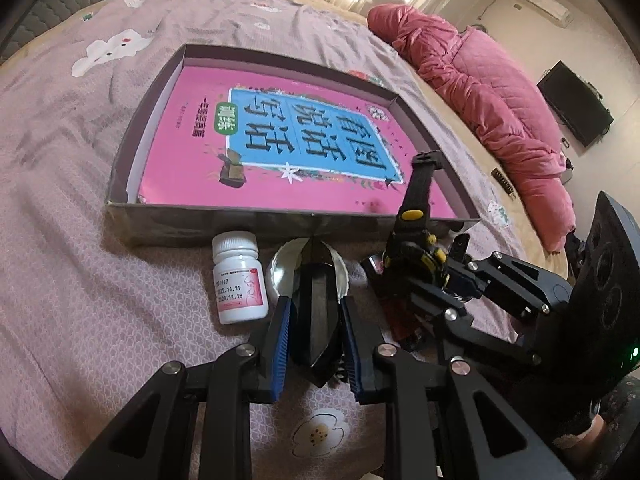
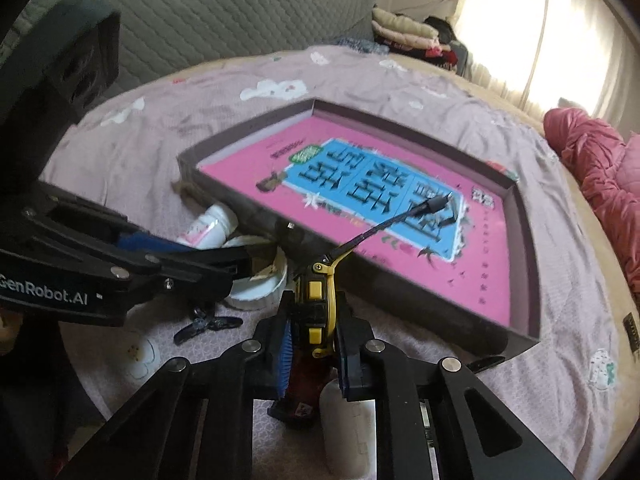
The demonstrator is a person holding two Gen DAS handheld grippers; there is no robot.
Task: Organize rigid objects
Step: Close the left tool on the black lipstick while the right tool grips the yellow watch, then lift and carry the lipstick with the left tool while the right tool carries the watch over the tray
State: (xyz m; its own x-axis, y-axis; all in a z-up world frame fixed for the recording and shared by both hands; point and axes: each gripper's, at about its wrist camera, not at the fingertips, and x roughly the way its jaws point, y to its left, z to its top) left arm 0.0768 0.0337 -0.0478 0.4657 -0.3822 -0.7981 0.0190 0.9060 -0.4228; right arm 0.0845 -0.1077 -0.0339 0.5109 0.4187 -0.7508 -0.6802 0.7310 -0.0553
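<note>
Black-and-yellow watch (image 2: 316, 308) held on edge before the shallow box (image 2: 400, 300); white pill bottle (image 1: 239, 280) stands nearby.

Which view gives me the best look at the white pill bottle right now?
The left wrist view. The white pill bottle stands upright on the bedspread beside the left gripper, unobstructed, with its printed label facing the camera. In the right wrist view the bottle is blurred, small and partly hidden behind the left gripper's arm, near the box wall.

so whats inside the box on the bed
Inside the box only a pink book lies flat, covering nearly the whole floor; a white strip shows along one side. Anything under the book is hidden.
</note>
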